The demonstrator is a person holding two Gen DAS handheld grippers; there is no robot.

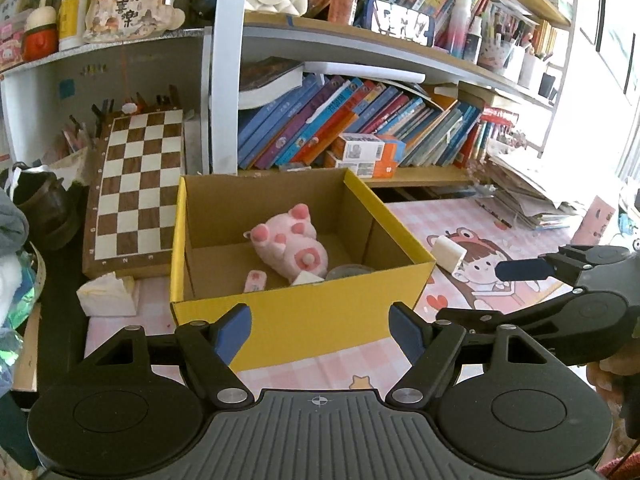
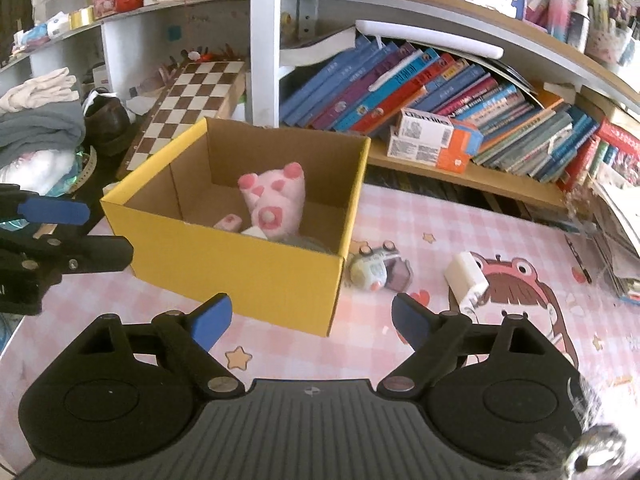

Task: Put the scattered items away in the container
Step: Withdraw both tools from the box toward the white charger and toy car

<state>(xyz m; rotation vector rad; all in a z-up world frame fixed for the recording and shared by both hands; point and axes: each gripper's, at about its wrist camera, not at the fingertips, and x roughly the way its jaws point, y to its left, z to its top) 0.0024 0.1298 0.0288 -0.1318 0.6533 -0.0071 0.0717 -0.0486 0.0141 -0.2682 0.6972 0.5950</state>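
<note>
Both grippers, left (image 1: pixel 320 330) and right (image 2: pixel 312 320), stand with jaws apart and nothing between them. The yellow box (image 2: pixel 240 268) on the pink mat (image 2: pixel 400 360) holds a pink plush (image 2: pixel 276 196). A white block (image 2: pixel 466 276) and a small toy (image 2: pixel 372 270) lie on the mat beside the box. An ornament (image 1: pixel 128 4) on the shelf reads 平安喜樂; the book spines are too small to read.

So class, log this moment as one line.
left gripper open, empty | right gripper open, empty | pink plush in yellow box | white block on mat
</note>
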